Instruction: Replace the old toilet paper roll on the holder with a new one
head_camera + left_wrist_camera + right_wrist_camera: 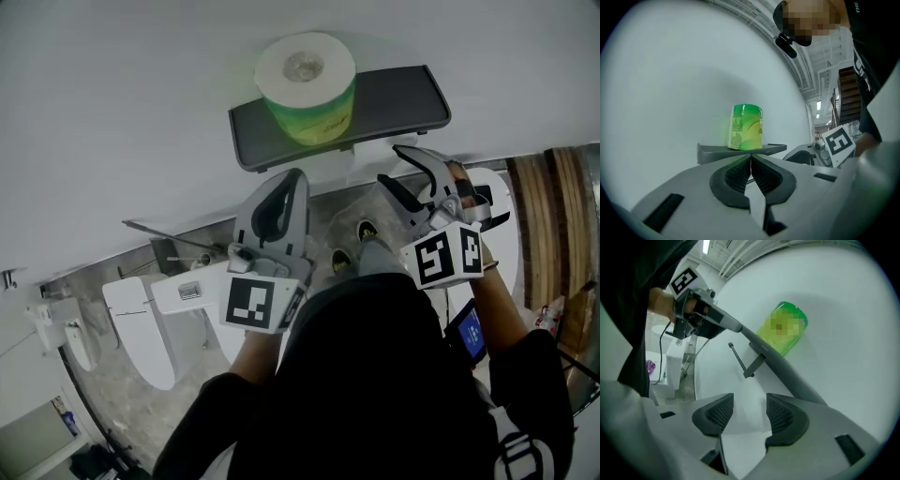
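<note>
We've got the toilet paper roll (305, 82) sitting on the holder shelf (398, 101) against the wall (131, 103), left gripper (298, 176) and right gripper (387, 163) side by side below it.

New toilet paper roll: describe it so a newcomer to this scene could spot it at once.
On the plain white wall ahead, find the dark grey shelf fixed to it. The toilet paper roll stands on end on that shelf, the only thing on it. Its bright green wrapper sets it apart from the grey and white all round.
</note>
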A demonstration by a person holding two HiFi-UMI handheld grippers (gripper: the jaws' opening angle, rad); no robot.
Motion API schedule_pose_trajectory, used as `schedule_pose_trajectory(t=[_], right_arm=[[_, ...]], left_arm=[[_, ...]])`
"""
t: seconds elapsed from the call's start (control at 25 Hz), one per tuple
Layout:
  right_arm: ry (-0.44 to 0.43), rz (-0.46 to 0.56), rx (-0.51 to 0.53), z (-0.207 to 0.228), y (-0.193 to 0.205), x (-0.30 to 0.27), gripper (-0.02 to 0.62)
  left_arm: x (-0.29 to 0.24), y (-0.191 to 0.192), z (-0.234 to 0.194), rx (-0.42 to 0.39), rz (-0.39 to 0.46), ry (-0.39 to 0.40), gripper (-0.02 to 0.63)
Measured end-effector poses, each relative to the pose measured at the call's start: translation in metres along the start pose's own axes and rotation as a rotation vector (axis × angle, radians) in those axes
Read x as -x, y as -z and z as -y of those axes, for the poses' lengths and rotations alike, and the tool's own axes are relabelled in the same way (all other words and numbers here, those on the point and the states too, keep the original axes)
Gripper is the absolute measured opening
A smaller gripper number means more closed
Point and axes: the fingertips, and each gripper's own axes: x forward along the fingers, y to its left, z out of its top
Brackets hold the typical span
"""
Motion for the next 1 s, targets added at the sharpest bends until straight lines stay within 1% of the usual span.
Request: schedule_pose_trajectory(t=[0.12, 0.28, 0.36, 0.48, 0.6, 0.72, 0.84, 0.88, 0.92, 1.0], right_arm=[[0.016, -0.057, 0.090, -0.007, 0.004, -0.012, 0.242], [0.036, -0.139, 0.227, -0.019, 0.010, -0.032, 0.305], [0.074, -0.168, 0.285, -0.018, 0.012, -0.039, 0.316], [0.119, -0.198, 0.332, -0.013, 0.015, -0.050, 0.325], [0.138, -0.219, 0.378, -0.009, 0.017, -0.061, 0.327], [0.145, -0.238, 0.421, -0.006, 0.019, -0.070, 0.327], [0.180, -0.231, 0.448, 0.000, 0.015, -0.072, 0.322], [0.195, -0.224, 0.455, 0.002, 0.014, -0.070, 0.297], [0.208, -0.220, 0.462, 0.003, 0.012, -0.069, 0.250], [0.222, -0.220, 0.477, 0.005, 0.012, -0.067, 0.247]], left_arm=[[0.008, -0.004, -0.005, -0.004, 0.026, -0.003, 0.023], [0.019, -0.002, -0.015, -0.005, 0.034, -0.022, 0.025], [0.024, -0.002, -0.019, -0.006, 0.039, -0.026, 0.025], [0.032, 0.002, -0.027, -0.010, 0.020, -0.039, 0.023], [0.037, -0.002, -0.033, -0.014, 0.039, -0.046, 0.025], [0.043, -0.002, -0.037, -0.016, 0.029, -0.054, 0.023], [0.047, -0.009, -0.042, -0.014, 0.064, -0.056, 0.023], [0.048, -0.009, -0.043, -0.010, 0.062, -0.058, 0.023], [0.050, -0.008, -0.045, -0.007, 0.052, -0.064, 0.024], [0.052, -0.004, -0.048, 0.007, 0.027, -0.075, 0.025]])
